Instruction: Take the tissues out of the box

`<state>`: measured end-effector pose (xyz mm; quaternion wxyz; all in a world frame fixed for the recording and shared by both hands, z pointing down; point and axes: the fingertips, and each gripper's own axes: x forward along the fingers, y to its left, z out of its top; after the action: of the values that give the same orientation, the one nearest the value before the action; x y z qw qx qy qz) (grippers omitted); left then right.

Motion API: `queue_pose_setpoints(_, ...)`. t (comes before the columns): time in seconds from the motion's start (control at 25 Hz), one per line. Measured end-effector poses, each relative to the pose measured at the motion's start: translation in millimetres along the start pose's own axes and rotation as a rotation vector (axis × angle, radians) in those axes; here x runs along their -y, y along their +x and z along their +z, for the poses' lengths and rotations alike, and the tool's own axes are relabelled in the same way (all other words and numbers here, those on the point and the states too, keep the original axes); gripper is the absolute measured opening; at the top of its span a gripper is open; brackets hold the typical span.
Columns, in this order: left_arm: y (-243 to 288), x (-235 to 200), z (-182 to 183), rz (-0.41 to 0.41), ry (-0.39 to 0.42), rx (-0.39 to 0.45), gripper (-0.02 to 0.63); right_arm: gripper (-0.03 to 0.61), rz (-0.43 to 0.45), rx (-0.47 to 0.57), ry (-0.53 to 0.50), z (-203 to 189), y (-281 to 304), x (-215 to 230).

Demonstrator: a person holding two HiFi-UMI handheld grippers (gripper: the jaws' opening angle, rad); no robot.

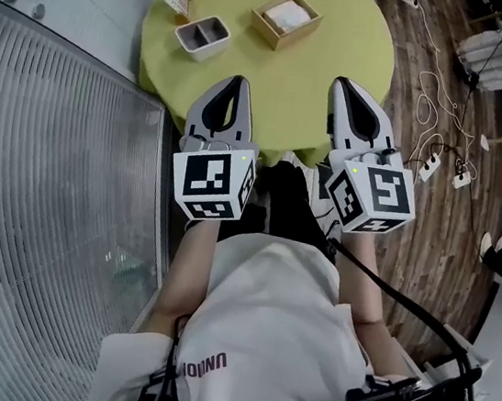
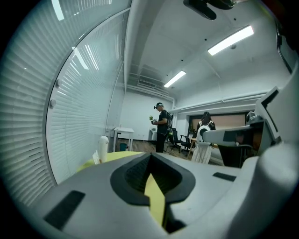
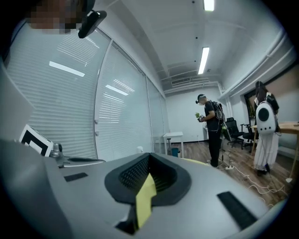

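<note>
Left claw, right claw closed; square wooden box, round green table.

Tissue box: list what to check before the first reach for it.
1. Tissue box upright on the green table, top open, white tissue showing: ok.
2. Left tongs open for a pinch: not ok, shut and empty.
3. Right tongs open for a pinch: not ok, shut and empty.
4. Grey dish apart from the box: ok.
5. Nothing stands between tongs and box: ok.
6. Tissues left under the top one: cannot tell.
</note>
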<state>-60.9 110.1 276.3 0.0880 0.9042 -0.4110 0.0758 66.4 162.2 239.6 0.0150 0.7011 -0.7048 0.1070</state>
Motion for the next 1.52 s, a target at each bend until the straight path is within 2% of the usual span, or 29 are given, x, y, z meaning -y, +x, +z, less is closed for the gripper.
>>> queue_pose_setpoints(0.24, 33.5, -7.9, 14.7, 0.047, 0.023, 0.003, 0.009, 0.020, 0.048, 0.015, 0.008, 9.3, 37.8, 24.9)
queue_pose_setpoints(0.52, 87.8, -11.9, 24.8, 0.091, 0.038, -0.010, 0.009, 0.020, 0.087, -0.015, 0.008, 12.5, 90.8, 63.7)
queue_pose_setpoints(0.8, 136.0, -22.5, 18.9, 0.153, 0.025, -0.043, 0.009, 0.020, 0.149, -0.073, -0.001, -4.2, 147.8, 95.0)
queue_pose_setpoints(1.0, 149.5, -27.1, 9.1, 0.238, -0.016, -0.074, 0.009, 0.020, 0.201, -0.123, 0.004, -14.4, 167.6, 110.4)
queue_pose_setpoints(1.12, 158.2, -36.5, -4.4, 0.269, -0.046, -0.077, 0.009, 0.020, 0.243, -0.143, -0.021, -25.5, 185.8, 107.9)
queue_pose_setpoints(1.28, 160.1, -30.4, -9.7, 0.296, -0.046, -0.096, 0.009, 0.020, 0.286, -0.171, -0.049, -29.2, 197.0, 114.2)
queue_pose_setpoints(1.52, 160.0, -30.9, -18.8, 0.322, -0.102, -0.117, 0.009, 0.020, 0.278, -0.213, -0.036, -39.6, 212.7, 122.7)
